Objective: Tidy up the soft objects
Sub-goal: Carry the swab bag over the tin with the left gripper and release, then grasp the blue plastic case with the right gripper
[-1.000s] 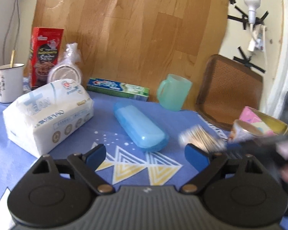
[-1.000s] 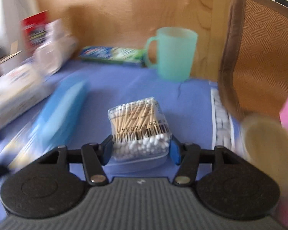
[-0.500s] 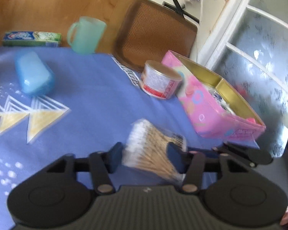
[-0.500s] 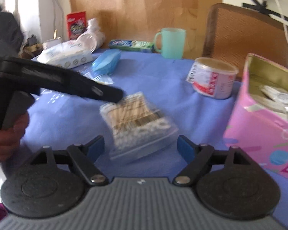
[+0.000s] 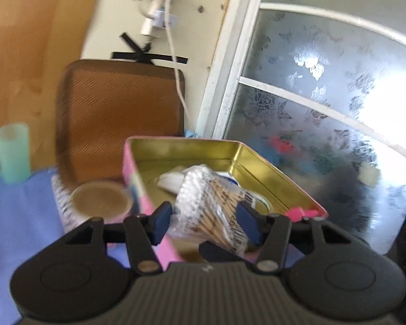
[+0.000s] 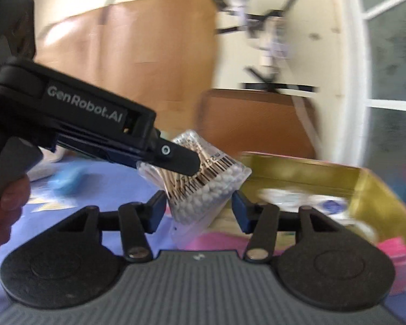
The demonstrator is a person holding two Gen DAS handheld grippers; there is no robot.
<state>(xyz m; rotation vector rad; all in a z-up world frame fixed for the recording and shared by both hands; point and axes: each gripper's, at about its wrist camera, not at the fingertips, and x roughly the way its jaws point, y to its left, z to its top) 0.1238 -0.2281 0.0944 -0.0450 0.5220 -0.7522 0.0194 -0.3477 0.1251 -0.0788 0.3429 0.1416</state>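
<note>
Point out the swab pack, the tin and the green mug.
swab pack (image 5: 208, 205), left wrist view, clear wrap over the sticks
tin (image 5: 270, 173), left wrist view, gold inner wall
green mug (image 5: 12, 153), left wrist view, side of the body

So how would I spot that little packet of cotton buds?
Find the open pink tin with the gold inside, beside the brown chair back. Just above its near edge hangs a clear packet. Only it shows wooden sticks, white tips and a barcode.

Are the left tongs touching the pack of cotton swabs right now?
Touching. The left wrist view shows the pack of cotton swabs pinched between the pads of the left tongs, whose jaws are opening.
</note>
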